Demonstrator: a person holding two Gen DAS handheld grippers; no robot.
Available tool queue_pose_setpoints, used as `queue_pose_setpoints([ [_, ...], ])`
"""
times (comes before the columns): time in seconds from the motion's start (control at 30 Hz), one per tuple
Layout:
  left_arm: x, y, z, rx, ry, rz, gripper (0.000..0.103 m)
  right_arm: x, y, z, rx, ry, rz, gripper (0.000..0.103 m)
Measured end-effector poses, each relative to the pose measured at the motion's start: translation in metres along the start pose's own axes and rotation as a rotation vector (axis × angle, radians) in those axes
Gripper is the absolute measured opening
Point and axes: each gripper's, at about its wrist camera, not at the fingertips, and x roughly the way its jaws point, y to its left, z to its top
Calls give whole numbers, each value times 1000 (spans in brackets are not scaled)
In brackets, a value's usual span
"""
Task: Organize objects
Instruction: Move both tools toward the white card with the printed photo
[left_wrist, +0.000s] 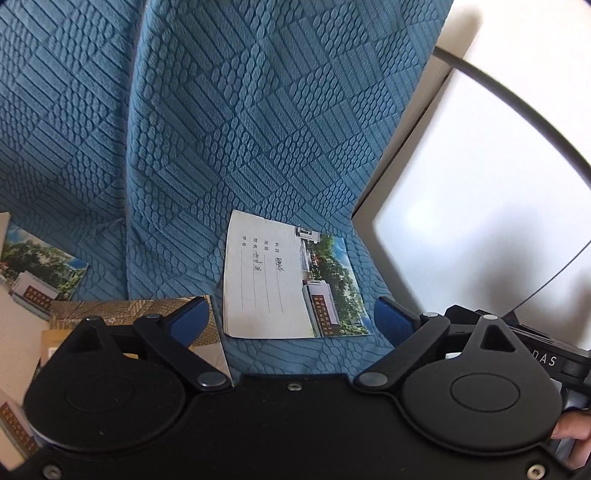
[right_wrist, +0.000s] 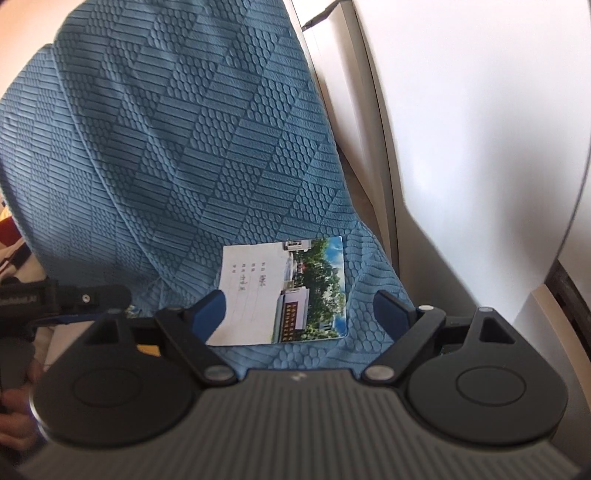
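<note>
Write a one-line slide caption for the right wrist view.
Open right hand-held gripper poised over a thin white notebook with a campus photo cover lying on textured blue quilted fabric.

Bright daylight washes the white wall (left_wrist: 480, 147) to glare at right, the blue quilted cover (right_wrist: 207, 147) stays evenly lit, and fisheye edges bend and blur slightly.

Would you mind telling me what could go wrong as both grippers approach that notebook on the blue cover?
The notebook lies flat on soft blue fabric, so fingertips may snag cloth instead of its edge. Both open hand-held grippers, left and right, aim at it and might collide.
</note>
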Motion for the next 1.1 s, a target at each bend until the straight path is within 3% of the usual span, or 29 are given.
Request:
queue_pose_setpoints([
  [0.33,63,14,16,14,53,5,92,56,-7,13,-6,32,-5,87],
  [0.53,100,30,23,-18,93,-14,87,91,-10,17,-17,62,12,79],
  [0.7,127,43,23,-52,138,-32,74,125,-11,16,-30,115,40,60],
  [0.83,145,52,22,-74,173,-28,67,150,-11,15,-30,165,45,51],
  [0.93,157,55,19,-63,201,-30,54,165,-14,15,-19,198,28,41],
  [1.1,164,54,15,-30,199,14,52,178,-18,17,-33,200,-12,34],
])
